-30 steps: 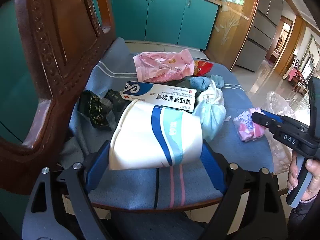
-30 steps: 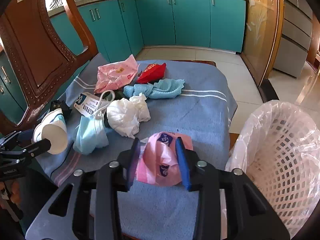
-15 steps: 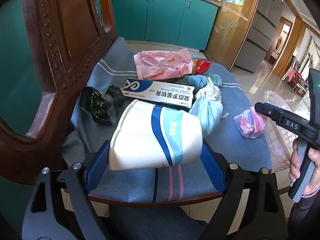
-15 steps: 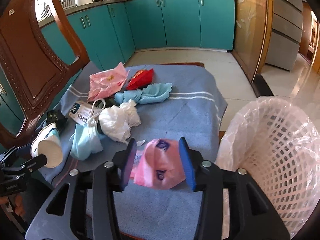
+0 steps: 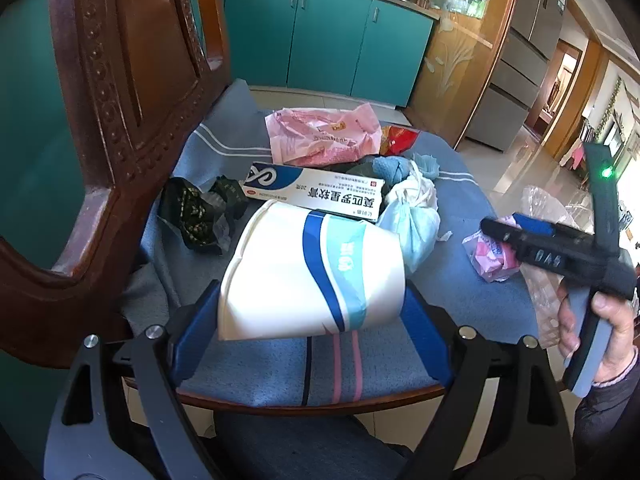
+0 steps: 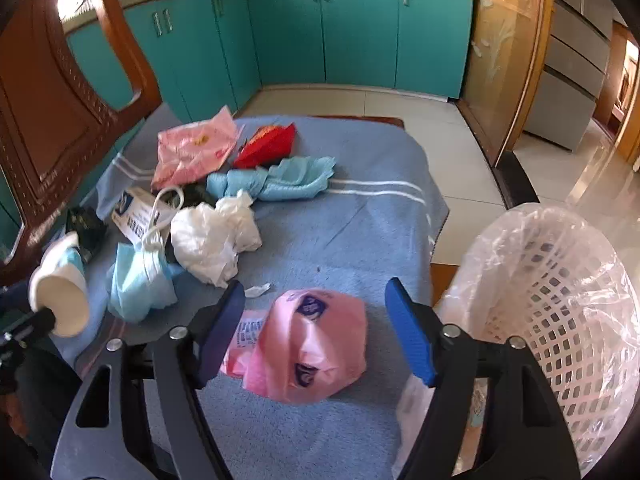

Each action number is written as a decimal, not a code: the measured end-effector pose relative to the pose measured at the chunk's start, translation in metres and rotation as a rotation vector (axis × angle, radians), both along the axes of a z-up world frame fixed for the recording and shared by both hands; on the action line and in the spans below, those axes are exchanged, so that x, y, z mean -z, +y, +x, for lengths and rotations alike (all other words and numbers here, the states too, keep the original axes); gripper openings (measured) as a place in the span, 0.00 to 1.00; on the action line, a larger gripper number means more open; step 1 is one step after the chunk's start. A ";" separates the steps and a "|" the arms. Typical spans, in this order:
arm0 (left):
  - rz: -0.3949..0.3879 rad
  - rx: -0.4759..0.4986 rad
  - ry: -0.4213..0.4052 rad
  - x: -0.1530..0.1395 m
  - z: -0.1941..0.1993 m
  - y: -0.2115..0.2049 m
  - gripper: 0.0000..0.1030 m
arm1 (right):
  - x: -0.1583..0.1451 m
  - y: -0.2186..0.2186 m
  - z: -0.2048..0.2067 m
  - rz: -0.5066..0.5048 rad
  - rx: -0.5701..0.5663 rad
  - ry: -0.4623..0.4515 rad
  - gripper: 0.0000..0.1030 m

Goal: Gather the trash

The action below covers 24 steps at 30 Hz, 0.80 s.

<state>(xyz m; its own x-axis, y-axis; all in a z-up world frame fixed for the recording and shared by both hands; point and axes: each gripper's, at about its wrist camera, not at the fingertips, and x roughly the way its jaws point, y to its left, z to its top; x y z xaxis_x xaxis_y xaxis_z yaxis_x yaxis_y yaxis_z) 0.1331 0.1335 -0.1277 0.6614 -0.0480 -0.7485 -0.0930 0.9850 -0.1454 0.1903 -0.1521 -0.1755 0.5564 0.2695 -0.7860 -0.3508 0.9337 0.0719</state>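
Pink wrapper (image 6: pixel 308 344) let go by right fingers (image 6: pixel 316 332) a second ago clamped on it, now spreading apart, lying loose between them on blue cloth (image 6: pixel 340 240) beside basket (image 6: pixel 560 300), not binned; paper cup (image 5: pixel 312 276) gripped wide by left fingers (image 5: pixel 312 316).

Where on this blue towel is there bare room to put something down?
Bare towel runs from the white tissue wad to the basket-side edge, between the teal cloth and the pink packet. The chair-back side is crowded: box, mask, wrappers.
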 end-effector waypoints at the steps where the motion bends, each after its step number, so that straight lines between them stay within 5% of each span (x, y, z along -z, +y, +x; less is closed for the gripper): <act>1: -0.002 -0.001 -0.001 0.000 0.000 0.000 0.84 | 0.003 0.003 -0.001 -0.004 -0.014 0.008 0.70; 7: 0.001 -0.002 0.000 0.001 0.001 0.000 0.84 | 0.013 0.017 -0.010 -0.055 -0.052 -0.009 0.67; 10: 0.003 -0.002 -0.009 -0.002 -0.001 -0.002 0.84 | 0.012 0.016 -0.012 -0.045 -0.055 -0.021 0.55; 11: 0.004 -0.002 -0.012 -0.003 -0.002 -0.002 0.84 | 0.010 0.014 -0.012 -0.028 -0.053 -0.021 0.39; 12: 0.004 -0.002 -0.014 -0.004 -0.003 -0.003 0.84 | 0.009 0.013 -0.012 -0.012 -0.053 -0.019 0.35; 24: 0.012 -0.001 -0.048 -0.017 -0.012 -0.007 0.84 | -0.018 0.005 -0.022 0.040 -0.056 -0.085 0.33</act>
<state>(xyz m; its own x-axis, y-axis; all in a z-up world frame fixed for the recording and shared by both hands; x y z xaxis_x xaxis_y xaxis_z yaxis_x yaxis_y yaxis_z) 0.1210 0.1260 -0.1105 0.6963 -0.0383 -0.7167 -0.0877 0.9865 -0.1380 0.1678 -0.1474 -0.1575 0.6036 0.3325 -0.7246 -0.4087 0.9094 0.0770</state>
